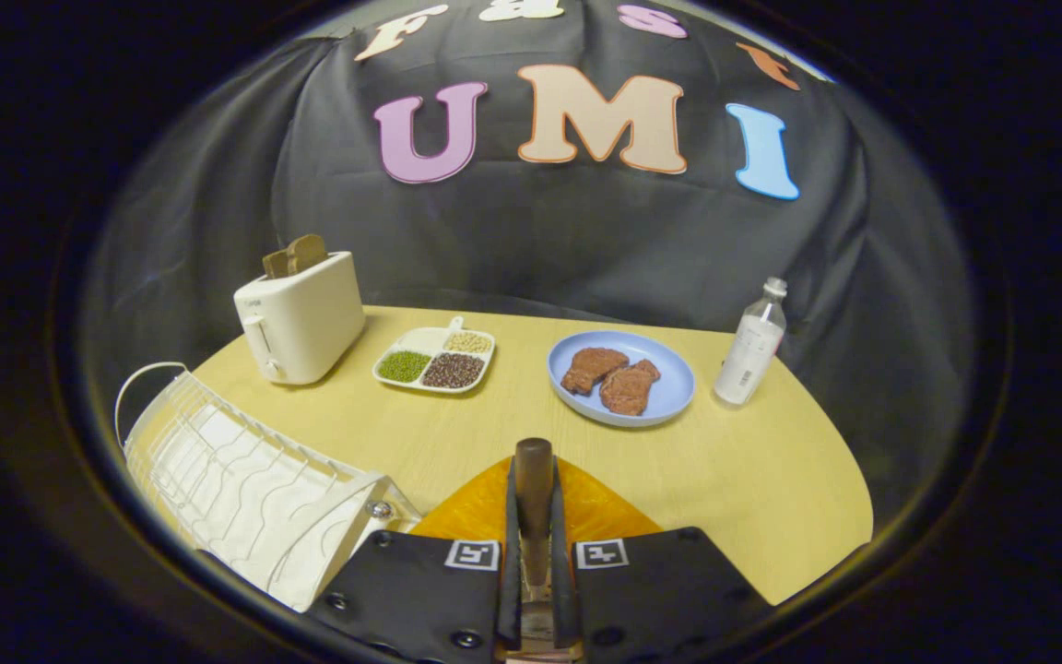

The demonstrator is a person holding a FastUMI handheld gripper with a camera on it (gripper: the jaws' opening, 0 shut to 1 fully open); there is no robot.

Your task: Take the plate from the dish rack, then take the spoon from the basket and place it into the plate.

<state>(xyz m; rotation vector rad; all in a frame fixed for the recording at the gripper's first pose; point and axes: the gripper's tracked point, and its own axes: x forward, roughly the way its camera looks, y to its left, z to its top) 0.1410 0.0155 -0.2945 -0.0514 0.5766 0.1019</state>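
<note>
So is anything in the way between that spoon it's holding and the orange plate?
Nothing visible is. The fingers are shut on the brown spoon handle, and the orange plate lies right beneath it on the table. The dish rack sits off to the side.

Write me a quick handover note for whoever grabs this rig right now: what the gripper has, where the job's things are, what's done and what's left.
Gripper: shut on the spoon's brown handle, which sticks out ahead between the fingers.
Orange plate: on the yellow table, directly under the gripper, beside the white dish rack.
Done, judging by this: plate is out of the rack, spoon is in the gripper. The basket isn't something I can place from here.
Left: lower the spoon onto the orange plate and open the gripper.
Watch out: a blue plate with meat lies further ahead; probably not the target.
</note>
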